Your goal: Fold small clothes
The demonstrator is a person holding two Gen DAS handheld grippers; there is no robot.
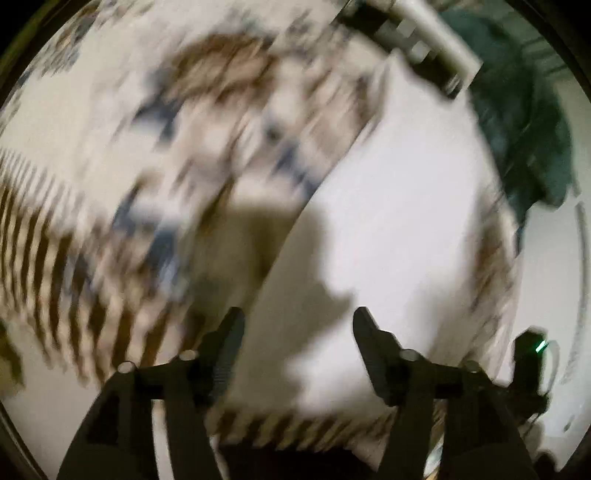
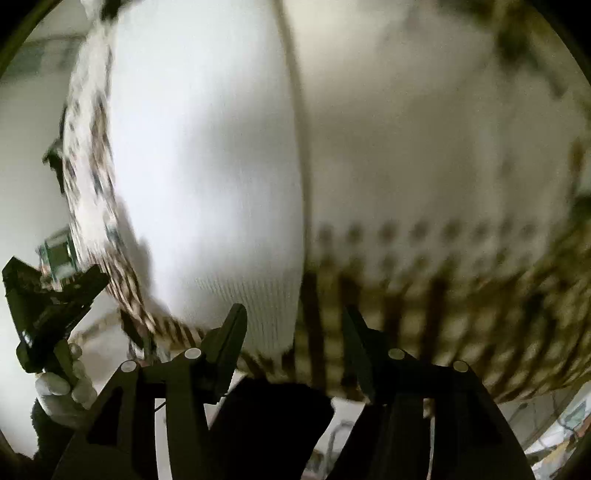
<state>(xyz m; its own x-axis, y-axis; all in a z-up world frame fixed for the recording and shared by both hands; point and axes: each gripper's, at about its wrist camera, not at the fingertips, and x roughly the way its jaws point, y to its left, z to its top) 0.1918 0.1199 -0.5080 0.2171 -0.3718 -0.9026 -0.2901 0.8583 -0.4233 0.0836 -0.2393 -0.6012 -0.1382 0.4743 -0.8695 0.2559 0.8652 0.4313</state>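
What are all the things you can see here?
Patterned cloth: one, cream with brown and blue print and brown stripes, blurred, spread under both grippers.
White cloth: one, plain, lying on the patterned cloth.
Dark green cloth: one, far right in the left view.
White bar: one, top edge, left view.
Left gripper: black, open, empty.
Right gripper: black, open, empty.
Gloved hand: white, holding the left gripper.

Left gripper [image 1: 298,321] and right gripper [image 2: 293,317] both have their jaws spread wide apart, empty, fingers pointing forward.
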